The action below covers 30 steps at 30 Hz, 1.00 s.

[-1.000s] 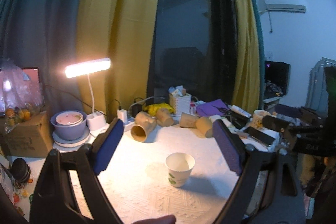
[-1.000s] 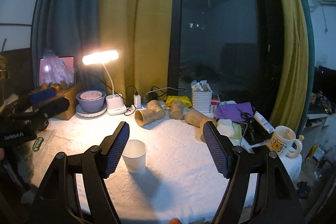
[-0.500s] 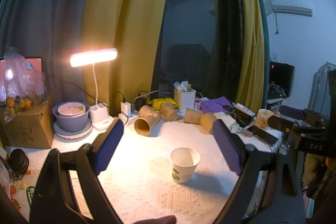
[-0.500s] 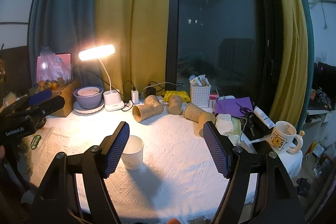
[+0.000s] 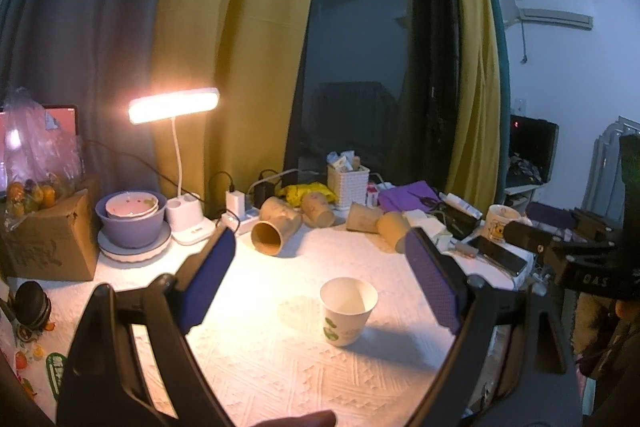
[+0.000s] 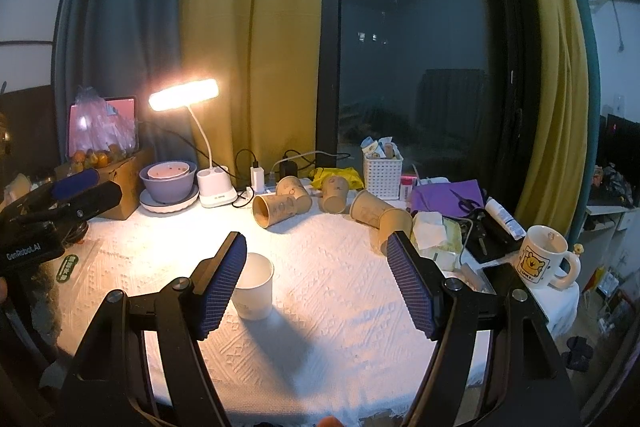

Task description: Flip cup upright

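A white paper cup [image 5: 348, 310] with a green print stands upright on the white cloth, mouth up; it also shows in the right wrist view [image 6: 254, 285], partly behind my right gripper's left finger. My left gripper [image 5: 320, 281] is open and empty, held above and short of the cup. My right gripper [image 6: 316, 285] is open and empty, with the cup to its left. Several brown paper cups [image 5: 276, 231] [image 6: 280, 209] lie on their sides at the back of the table.
A lit desk lamp [image 5: 176, 107], a purple bowl on a plate [image 5: 130, 223], a cardboard box [image 5: 44, 239], a white basket [image 6: 382, 173], a purple cloth with scissors [image 6: 448, 195] and a yellow-print mug [image 6: 544, 261] ring the table. The left gripper shows at far left [image 6: 60, 203].
Both grippers have drawn back and risen slightly from the table. The white cup stays upright in place. Both stay open.
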Motion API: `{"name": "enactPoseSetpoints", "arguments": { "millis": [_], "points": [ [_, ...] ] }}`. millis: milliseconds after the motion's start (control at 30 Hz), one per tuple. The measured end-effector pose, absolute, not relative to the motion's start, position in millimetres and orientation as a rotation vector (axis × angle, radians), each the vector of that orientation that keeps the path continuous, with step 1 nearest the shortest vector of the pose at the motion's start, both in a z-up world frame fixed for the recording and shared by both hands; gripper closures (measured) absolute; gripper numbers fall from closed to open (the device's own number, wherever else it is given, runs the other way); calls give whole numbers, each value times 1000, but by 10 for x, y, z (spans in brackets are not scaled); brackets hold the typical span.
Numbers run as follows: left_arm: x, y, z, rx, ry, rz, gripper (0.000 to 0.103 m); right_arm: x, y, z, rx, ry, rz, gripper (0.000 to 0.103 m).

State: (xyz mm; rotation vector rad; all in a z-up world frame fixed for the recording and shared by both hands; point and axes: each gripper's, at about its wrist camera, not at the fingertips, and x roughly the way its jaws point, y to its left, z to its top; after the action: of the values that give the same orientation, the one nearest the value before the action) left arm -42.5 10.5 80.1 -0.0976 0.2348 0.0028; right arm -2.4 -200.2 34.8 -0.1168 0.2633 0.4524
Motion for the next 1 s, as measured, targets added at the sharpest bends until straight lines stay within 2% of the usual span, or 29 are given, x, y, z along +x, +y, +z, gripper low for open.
{"name": "enactPoseSetpoints", "arguments": {
  "millis": [1000],
  "points": [
    [-414, 30, 736, -96, 255, -16, 15, 28, -1941, 256, -123, 294, 464, 27]
  ]
}}
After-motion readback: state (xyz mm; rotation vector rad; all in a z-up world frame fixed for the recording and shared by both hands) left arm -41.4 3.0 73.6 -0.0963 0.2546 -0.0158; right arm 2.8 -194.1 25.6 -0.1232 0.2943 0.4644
